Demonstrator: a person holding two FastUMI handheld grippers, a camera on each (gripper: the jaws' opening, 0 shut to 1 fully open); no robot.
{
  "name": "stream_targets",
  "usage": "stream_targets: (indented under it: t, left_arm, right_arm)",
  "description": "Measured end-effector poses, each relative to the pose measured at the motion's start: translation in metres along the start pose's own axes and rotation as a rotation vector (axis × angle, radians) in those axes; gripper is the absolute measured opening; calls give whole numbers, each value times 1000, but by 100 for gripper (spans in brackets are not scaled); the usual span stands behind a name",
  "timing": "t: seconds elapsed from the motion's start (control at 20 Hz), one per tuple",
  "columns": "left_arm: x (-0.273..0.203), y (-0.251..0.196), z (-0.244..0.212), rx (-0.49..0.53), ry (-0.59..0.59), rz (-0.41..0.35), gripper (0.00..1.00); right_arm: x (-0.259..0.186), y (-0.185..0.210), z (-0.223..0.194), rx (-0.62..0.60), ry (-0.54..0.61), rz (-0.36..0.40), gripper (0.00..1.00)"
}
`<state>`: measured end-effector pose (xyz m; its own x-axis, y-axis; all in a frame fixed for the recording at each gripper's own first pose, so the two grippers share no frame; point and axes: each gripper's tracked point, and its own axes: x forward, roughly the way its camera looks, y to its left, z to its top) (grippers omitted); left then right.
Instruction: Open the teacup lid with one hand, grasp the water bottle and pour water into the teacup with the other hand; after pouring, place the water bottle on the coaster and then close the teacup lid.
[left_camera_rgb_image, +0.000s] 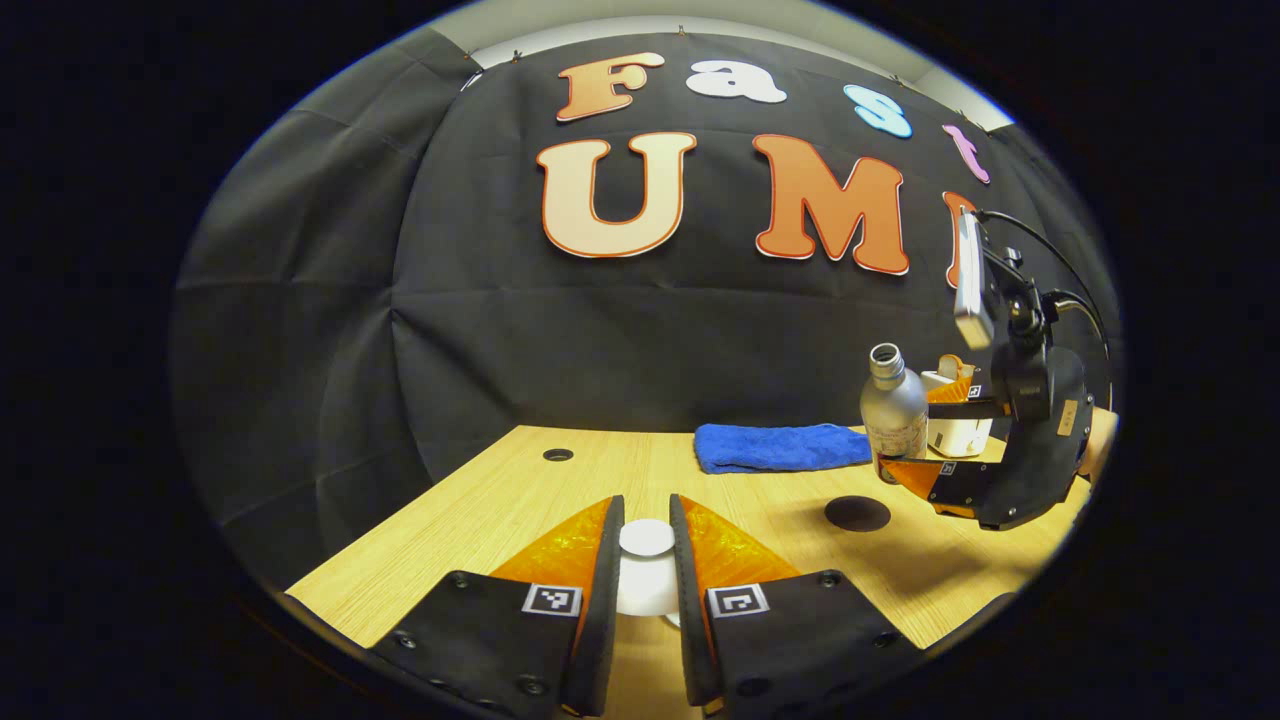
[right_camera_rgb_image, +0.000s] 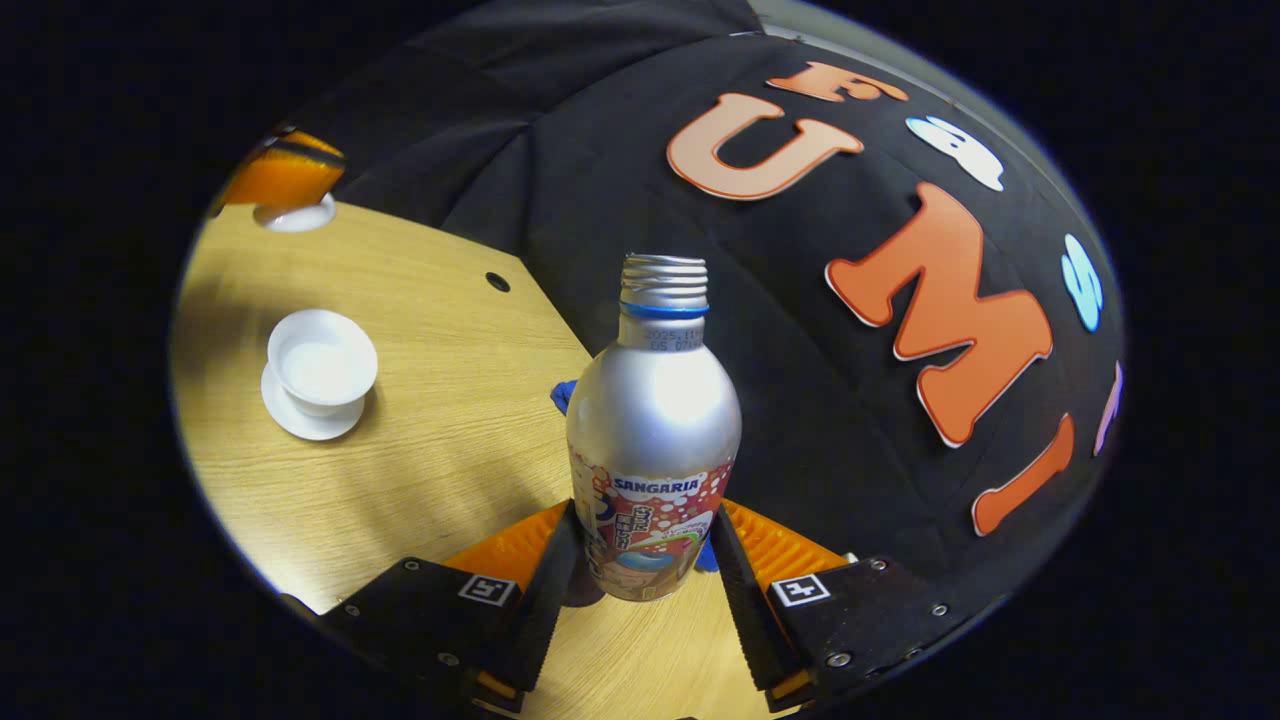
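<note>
My left gripper (left_camera_rgb_image: 646, 510) is shut on the white teacup lid (left_camera_rgb_image: 646, 570), held above the wooden table (left_camera_rgb_image: 500, 520). The right gripper view also shows the left gripper (right_camera_rgb_image: 285, 175) far off at the upper left, with the lid (right_camera_rgb_image: 295, 215) under it. The open white teacup (right_camera_rgb_image: 320, 362) stands on its saucer (right_camera_rgb_image: 300, 418) at the left of that view. My right gripper (right_camera_rgb_image: 646, 510) is shut on the silver water bottle (right_camera_rgb_image: 655, 400), uncapped and upright. In the left gripper view, bottle (left_camera_rgb_image: 893, 410) and right gripper (left_camera_rgb_image: 915, 435) are at the right, beside the round black coaster (left_camera_rgb_image: 857, 513).
A folded blue towel (left_camera_rgb_image: 780, 447) lies at the back of the table, left of the bottle. A white object (left_camera_rgb_image: 960, 430) sits behind the right gripper. A small round hole (left_camera_rgb_image: 558, 455) is in the tabletop at the back left. The table's edge runs close on the left.
</note>
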<state>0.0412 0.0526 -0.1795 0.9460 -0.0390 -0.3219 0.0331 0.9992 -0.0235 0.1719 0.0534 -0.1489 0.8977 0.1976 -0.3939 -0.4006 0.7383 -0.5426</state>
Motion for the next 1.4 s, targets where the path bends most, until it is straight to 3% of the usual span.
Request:
stream_targets:
  t: [0.3,0.35,0.6,0.7,0.9,1.1,1.15,1.3,1.4]
  left_arm:
    - [15,-26,-3,4,8,-36,32]
    - [17,-30,-4,7,11,-40,29]
    - [29,-47,-14,-7,36,-65,35]
    - [32,-51,-19,-11,51,-73,32]
    - [38,-53,-30,-11,76,-72,32]
    - [44,-57,-41,-20,103,-79,32]
    - [45,-58,-45,-17,119,-80,29]
    - [51,-58,-52,-15,134,-66,32]
    - [54,-54,-60,4,145,-47,32]
  right_arm:
    - [20,-11,-29,286,15,48,78]
    - [24,-9,-35,329,21,55,78]
    - [46,6,-56,571,49,143,78]
    - [50,10,-59,633,60,164,75]
    - [51,19,-69,641,114,181,78]
    - [52,17,-68,658,92,171,78]
    - [52,18,-72,661,105,173,79]
    - [50,21,-78,651,116,182,82]
    - [43,19,-79,623,99,179,91]
